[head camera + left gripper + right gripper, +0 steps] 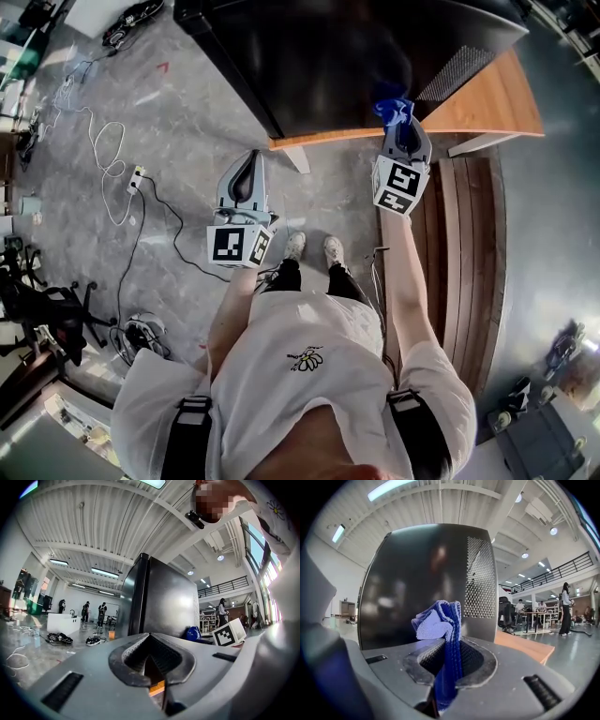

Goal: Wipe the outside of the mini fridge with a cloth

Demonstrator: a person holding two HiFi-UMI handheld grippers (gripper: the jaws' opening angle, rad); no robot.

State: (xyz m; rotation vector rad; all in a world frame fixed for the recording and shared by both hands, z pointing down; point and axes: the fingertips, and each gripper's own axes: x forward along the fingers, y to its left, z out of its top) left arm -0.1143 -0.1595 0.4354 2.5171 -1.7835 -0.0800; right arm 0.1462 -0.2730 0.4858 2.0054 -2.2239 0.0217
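Observation:
The black mini fridge (356, 56) stands on a wooden platform (487, 103) in front of me. My right gripper (404, 128) is shut on a blue cloth (394, 111), held close to the fridge's near side by its lower right corner. In the right gripper view the bunched cloth (438, 623) sticks up from the shut jaws (447, 660), with the fridge's dark side and perforated vent panel (480, 573) just behind. My left gripper (248, 161) hangs left of the platform, shut on nothing. From its own view (150, 656) the fridge (164, 602) stands ahead.
Cables and a power strip (136, 175) lie on the concrete floor at left. An office chair (47, 309) stands at the far left. A slatted wooden bench (469, 244) runs along my right side. Several people stand far off (86, 611).

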